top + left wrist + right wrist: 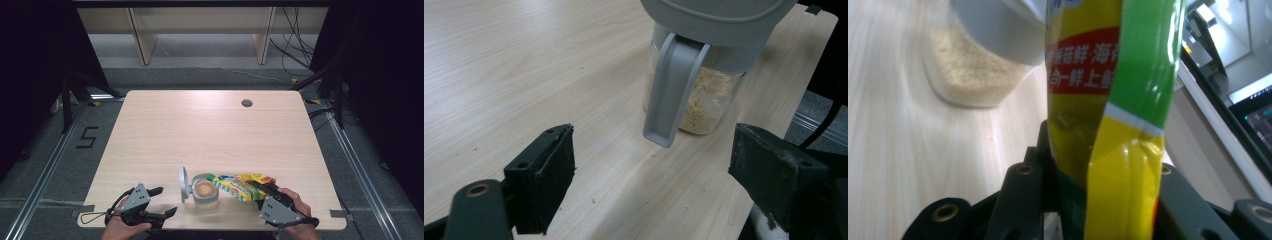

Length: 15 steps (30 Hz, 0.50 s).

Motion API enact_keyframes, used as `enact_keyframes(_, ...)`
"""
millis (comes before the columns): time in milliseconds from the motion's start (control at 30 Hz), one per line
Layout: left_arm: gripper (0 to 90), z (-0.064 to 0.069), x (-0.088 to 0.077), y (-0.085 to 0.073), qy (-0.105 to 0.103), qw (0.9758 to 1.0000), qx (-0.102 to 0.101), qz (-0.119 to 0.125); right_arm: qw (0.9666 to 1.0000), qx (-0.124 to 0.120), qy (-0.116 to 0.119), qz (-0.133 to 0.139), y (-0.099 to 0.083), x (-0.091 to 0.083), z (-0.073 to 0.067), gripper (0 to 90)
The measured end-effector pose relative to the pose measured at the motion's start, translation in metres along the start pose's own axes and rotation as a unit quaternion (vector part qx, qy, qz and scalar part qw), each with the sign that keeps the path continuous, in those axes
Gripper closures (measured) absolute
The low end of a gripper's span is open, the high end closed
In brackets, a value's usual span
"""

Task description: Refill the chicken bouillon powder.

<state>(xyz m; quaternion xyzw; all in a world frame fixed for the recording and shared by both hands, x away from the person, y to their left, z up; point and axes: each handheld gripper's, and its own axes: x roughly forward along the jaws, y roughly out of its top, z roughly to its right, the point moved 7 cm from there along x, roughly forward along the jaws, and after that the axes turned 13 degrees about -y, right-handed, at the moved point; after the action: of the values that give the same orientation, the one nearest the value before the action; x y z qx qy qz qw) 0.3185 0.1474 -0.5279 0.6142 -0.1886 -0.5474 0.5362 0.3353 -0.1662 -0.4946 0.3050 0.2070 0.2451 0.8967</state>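
Right gripper (261, 191): jaws clamped on the lower end of the yellow-green packet (239, 184); packet tilted, its top end over the jar's mouth
Jar (204, 191): near the table's (210, 130) front edge; lid (183, 183) flipped open; pale granules inside
Left gripper (162, 201): jaws spread wide, holding nothing; just left of the jar

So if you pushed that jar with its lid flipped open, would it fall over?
Probably not easily: the jar looks short and wide, and the sandy powder at the bottom likely weighs it down. It would probably slide on the smooth table. The open lid hangs to one side, so a push there might tip it.
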Motion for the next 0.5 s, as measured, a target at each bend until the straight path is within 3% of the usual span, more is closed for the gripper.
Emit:
enact_keyframes(67, 17.8, 0.002, 0.002, 0.001, -0.006, 0.9998, -0.013, 0.011, 0.9998, 0.017, -0.007, -0.001, -0.003, 0.004, 0.006, 72.7)
enact_keyframes(100, 17.8, 0.003, 0.003, 0.000, -0.008, 0.9996, -0.024, 0.014, 0.9991, 0.041, -0.006, 0.000, -0.003, 0.006, 0.007, 72.7)
enact_keyframes(167, 17.8, 0.003, 0.003, 0.000, -0.003, 0.9997, -0.021, 0.013, 0.9977, 0.067, -0.010, 0.001, -0.007, 0.011, 0.014, 72.9)
enact_keyframes(267, 17.8, 0.002, 0.002, 0.001, -0.005, 0.9999, -0.006, 0.008, 0.9943, 0.105, -0.018, -0.001, -0.013, 0.023, 0.022, 73.3)
enact_keyframes(333, 17.8, 0.004, 0.003, 0.000, -0.004, 0.9995, -0.027, 0.016, 0.9900, 0.139, -0.021, -0.003, -0.019, 0.031, 0.028, 73.4)
enact_keyframes(500, 17.8, 0.002, 0.002, 0.001, -0.005, 0.9998, -0.015, 0.014, 0.9848, 0.170, -0.031, -0.005, -0.031, 0.051, 0.040, 74.4)
